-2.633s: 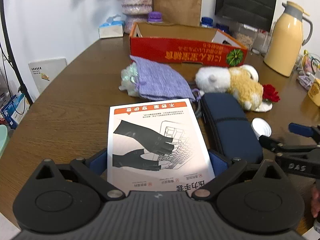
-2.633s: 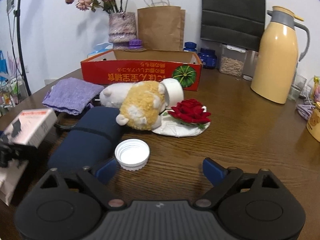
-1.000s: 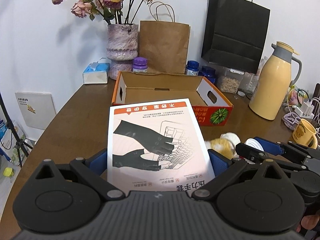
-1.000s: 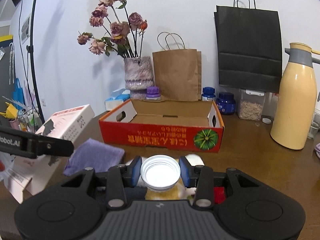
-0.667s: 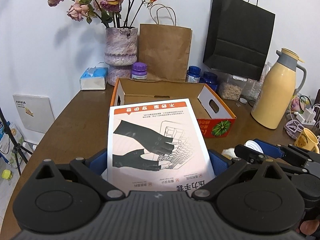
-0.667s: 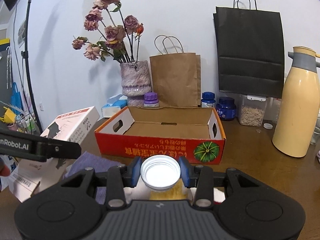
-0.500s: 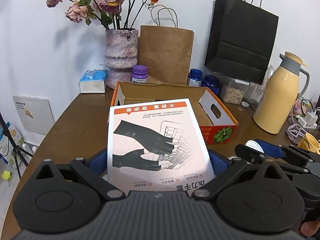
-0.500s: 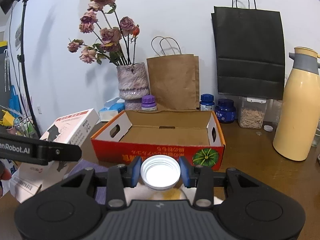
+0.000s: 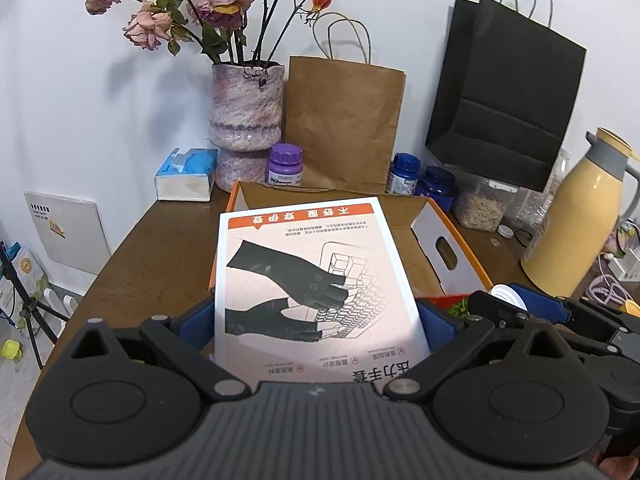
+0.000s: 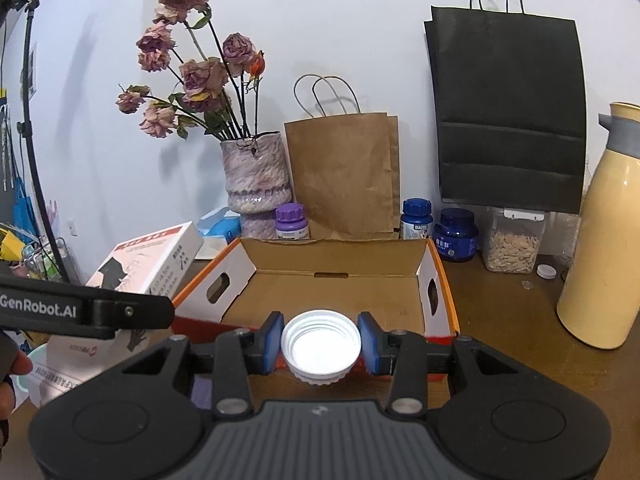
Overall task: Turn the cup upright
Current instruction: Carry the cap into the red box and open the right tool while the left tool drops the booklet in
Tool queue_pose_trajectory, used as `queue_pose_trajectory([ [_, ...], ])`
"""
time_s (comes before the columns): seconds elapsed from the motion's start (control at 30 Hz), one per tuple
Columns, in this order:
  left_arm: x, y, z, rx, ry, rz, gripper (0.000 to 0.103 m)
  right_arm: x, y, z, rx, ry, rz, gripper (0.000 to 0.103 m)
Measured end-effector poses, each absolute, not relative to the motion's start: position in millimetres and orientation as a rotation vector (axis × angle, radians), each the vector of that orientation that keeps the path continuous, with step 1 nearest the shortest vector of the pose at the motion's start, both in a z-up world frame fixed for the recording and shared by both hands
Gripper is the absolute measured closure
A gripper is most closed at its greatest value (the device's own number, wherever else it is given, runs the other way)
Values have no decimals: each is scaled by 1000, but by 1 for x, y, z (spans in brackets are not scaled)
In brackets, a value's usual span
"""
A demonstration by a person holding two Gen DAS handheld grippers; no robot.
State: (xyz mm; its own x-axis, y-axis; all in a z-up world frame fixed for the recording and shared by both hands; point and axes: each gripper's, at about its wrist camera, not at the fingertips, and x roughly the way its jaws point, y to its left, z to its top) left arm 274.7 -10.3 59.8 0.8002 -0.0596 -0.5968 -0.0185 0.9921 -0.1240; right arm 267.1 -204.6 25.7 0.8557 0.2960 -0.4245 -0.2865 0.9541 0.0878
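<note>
My right gripper (image 10: 321, 344) is shut on a small white screw cap (image 10: 320, 354), its open side facing the camera, held in the air just in front of the open orange cardboard box (image 10: 340, 292). My left gripper (image 9: 316, 320) is shut on a flat white glove box (image 9: 308, 264) printed with black gloves, its far end reaching over the orange cardboard box (image 9: 444, 248). In the left wrist view the right gripper and the cap (image 9: 505, 294) show at the right edge. No cup shows in either view.
Behind the cardboard box stand a vase of dried roses (image 10: 256, 184), a brown paper bag (image 10: 344, 176), a black paper bag (image 10: 508, 120), pill bottles (image 10: 416, 218) and a seed jar (image 10: 512, 244). A yellow thermos (image 10: 600, 260) stands right; a tissue box (image 9: 186, 174) left.
The right gripper, open around the cap on the table 2.6 s ago, has shut on it and lifted it. Both grippers have risen and moved toward the cardboard box with their loads.
</note>
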Motion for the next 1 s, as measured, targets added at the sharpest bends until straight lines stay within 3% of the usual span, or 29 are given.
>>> queue_pose_trajectory([
  [1.0, 430, -23, 39, -61, 720, 106, 1, 421, -180, 14, 2, 608, 216, 64],
])
